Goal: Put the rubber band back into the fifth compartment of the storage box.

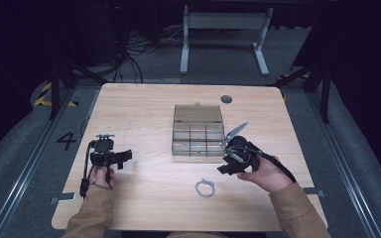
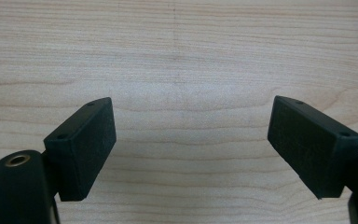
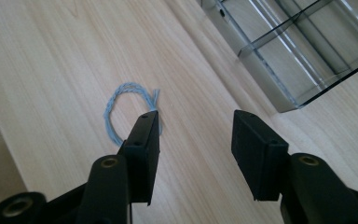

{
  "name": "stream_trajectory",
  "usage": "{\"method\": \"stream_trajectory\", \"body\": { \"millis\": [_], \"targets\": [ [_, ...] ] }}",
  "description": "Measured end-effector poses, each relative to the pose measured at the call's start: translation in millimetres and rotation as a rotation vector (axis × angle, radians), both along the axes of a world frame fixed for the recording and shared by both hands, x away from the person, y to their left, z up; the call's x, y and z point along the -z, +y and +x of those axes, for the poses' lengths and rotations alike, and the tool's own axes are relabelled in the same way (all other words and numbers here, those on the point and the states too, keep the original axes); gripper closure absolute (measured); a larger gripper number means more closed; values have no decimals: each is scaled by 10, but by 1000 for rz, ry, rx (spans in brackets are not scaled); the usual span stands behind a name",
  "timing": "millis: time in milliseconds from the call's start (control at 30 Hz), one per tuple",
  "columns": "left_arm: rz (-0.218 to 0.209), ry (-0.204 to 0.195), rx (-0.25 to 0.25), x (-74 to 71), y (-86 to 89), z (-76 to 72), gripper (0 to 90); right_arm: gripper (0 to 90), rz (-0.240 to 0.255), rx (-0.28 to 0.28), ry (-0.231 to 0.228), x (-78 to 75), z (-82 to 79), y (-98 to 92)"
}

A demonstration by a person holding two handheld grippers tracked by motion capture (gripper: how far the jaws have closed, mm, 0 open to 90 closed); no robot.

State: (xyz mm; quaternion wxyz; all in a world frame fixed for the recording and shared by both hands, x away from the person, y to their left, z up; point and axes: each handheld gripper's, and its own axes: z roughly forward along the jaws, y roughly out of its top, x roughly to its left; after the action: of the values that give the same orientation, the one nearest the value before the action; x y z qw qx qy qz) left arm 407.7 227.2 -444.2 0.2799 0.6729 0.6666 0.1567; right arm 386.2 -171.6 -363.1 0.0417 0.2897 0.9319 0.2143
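- While the right gripper (image 1: 226,159) hangs over the wooden table (image 1: 144,109) just in front of the clear compartment box (image 1: 198,133), its jaws stand wide apart with nothing between them.
- The loop of pale blue twisted cord (image 3: 123,109) lies flat on the table, near the front edge, apart from the box; in the right gripper view one jaw tip overlaps its edge.
- The left gripper (image 2: 191,140) rests at the table's left side, jaws spread wide over bare wood, gripping nothing.
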Motion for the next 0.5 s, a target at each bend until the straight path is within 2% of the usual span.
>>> {"method": "stream_trajectory", "body": {
  "millis": [67,167,300,500],
  "targets": [
    [2,0,3,-1,2,0,160,493,-5,12,-20,6,2,23],
    [0,0,-1,-2,3,-1,160,493,8,35,-40,3,10,21],
    [-1,0,1,0,1,0,160,503,33,54,-27,26,36,32],
    [1,0,1,-1,5,1,160,593,36,19,22,131,55,106]
  ]
}}
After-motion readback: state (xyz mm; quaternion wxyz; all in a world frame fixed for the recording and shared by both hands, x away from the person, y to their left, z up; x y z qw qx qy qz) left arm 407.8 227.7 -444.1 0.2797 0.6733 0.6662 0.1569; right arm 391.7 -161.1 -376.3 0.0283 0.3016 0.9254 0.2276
